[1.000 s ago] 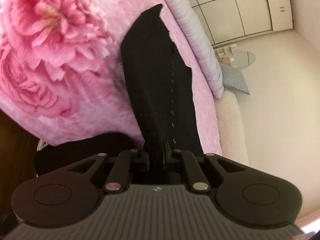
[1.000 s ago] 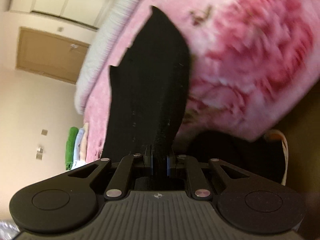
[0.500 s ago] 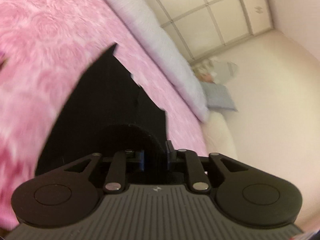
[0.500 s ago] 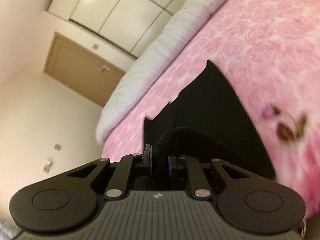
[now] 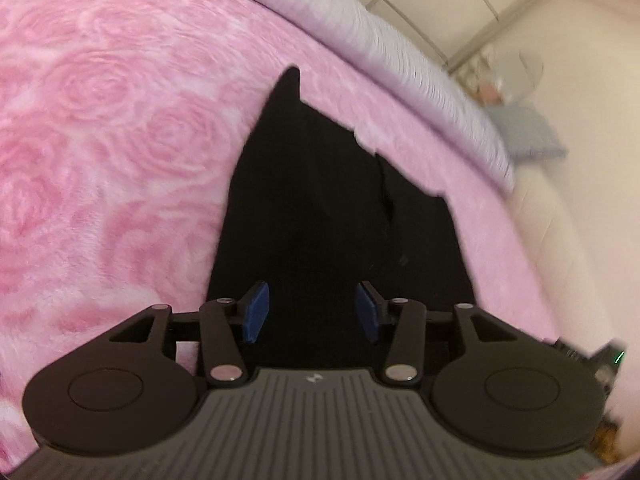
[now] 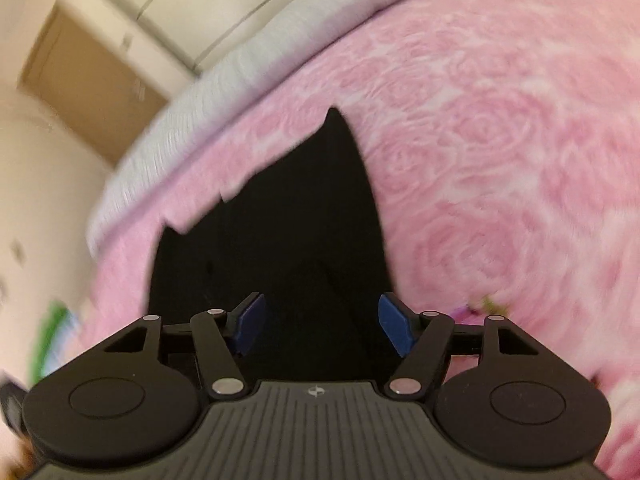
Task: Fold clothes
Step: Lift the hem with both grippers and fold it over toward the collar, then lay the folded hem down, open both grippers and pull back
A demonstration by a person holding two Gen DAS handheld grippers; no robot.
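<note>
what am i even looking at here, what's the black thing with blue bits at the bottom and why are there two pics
Each picture comes from a small wide-angle camera mounted on a hand-held gripper, looking forward along its two fingers. A person holds one gripper in each hand, so there are two views: one from the left gripper, one from the right gripper. The black shape at the bottom of each picture is the tool's body, and the blue bits are the pads on its fingers. Ahead lies a black garment spread on a bed with a pink rose-patterned blanket. Both sets of jaws are opening. The pads stand apart over the cloth without pinching it, so nothing is held.
</note>
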